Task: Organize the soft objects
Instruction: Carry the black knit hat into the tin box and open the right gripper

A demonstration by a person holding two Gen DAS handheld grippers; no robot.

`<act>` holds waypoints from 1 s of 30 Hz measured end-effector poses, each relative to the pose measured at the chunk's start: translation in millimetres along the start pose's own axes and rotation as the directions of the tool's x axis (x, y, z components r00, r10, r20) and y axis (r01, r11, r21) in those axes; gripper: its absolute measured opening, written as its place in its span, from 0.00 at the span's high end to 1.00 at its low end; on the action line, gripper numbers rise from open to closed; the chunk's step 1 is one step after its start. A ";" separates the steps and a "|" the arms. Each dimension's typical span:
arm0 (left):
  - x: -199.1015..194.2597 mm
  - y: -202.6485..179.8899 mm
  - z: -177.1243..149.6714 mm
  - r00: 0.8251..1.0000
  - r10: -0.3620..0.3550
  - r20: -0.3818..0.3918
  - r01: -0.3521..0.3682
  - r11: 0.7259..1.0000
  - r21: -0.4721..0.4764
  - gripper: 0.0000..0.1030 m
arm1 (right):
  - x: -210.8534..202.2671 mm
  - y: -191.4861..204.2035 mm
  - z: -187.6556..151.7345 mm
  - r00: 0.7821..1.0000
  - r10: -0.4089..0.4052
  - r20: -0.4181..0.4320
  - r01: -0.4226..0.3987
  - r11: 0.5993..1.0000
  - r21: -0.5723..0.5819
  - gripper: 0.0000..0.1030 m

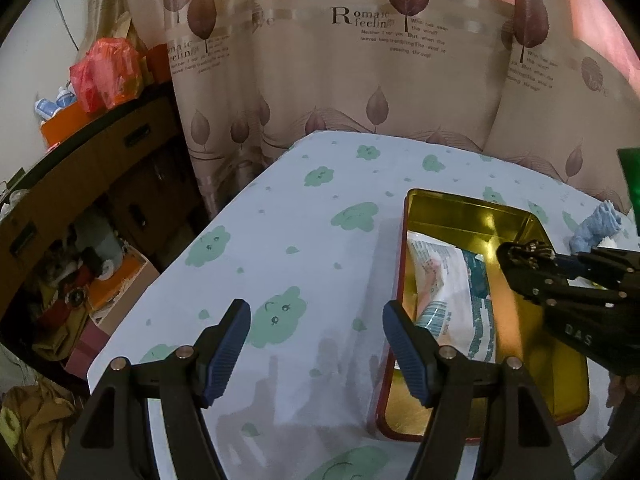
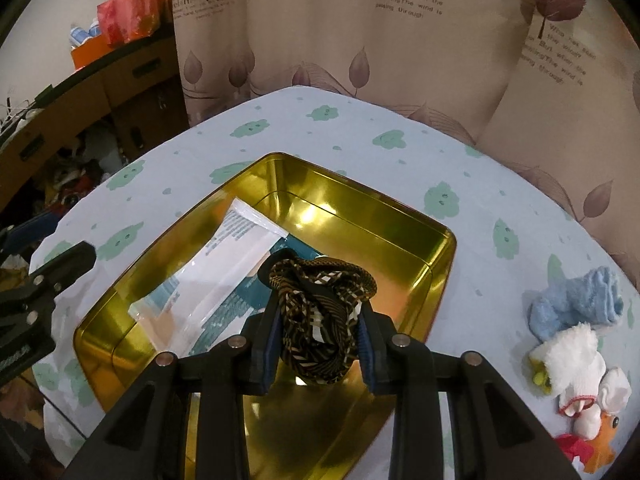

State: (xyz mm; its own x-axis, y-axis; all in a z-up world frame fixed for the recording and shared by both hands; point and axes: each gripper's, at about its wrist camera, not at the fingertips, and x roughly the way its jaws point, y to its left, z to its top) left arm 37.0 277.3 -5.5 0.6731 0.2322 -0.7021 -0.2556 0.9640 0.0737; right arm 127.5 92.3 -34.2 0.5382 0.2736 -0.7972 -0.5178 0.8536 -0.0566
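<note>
Leaf-printed curtains hang behind a counter [image 2: 360, 120] covered in a pale cloth with green cloud figures. On it sits an open gold tin [image 2: 360, 216] with red outer walls, and a flat plastic packet [image 2: 224, 264] lies along its left side. The right tongs [image 2: 320, 340] are clamped on a bundled brown-and-black patterned cloth [image 2: 320, 300], possibly a scarf, which hangs above the tin's bare right half. The left tongs [image 1: 316, 344] stand apart and empty over the cloth-covered counter, just left of the tin.

The step in hand appears to be laying the bundle into the tin. Doing it well likely means lowering until the bundle rests on the gold floor beside the packet, not on top of it, then releasing so no loose fold drapes over the rim. A light blue fluffy sock [image 2: 580, 300], a white sock [image 2: 568, 356] and a plush duck [image 2: 600, 436] wait on the counter to the right, so the bundle should stay compact to leave room for them.
</note>
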 end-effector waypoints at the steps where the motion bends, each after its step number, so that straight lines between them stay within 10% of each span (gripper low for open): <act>1: 1.2 0.2 -0.1 1.000 -0.001 -0.004 0.001 1.000 -0.002 0.31 | 2.1 0.3 0.4 1.000 -0.001 -0.004 0.001 1.000 0.001 0.71; 16: 3.3 2.0 -1.5 1.000 -0.007 -0.013 0.007 1.000 -0.017 0.31 | 6.1 6.0 -2.2 1.000 0.013 0.019 -0.014 1.000 0.022 0.37; 30: 4.3 0.2 -1.7 1.000 0.006 -0.011 -0.006 1.000 -0.008 0.31 | -50.6 -27.0 -29.4 0.996 0.016 0.090 -0.022 0.997 0.073 0.37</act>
State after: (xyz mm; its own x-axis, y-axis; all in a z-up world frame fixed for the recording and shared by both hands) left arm 38.6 278.2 -9.7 0.6638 0.2361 -0.7096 -0.2647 0.9616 0.0723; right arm 94.7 42.4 -10.0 0.5875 0.3256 -0.7408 -0.4797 0.8774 0.0052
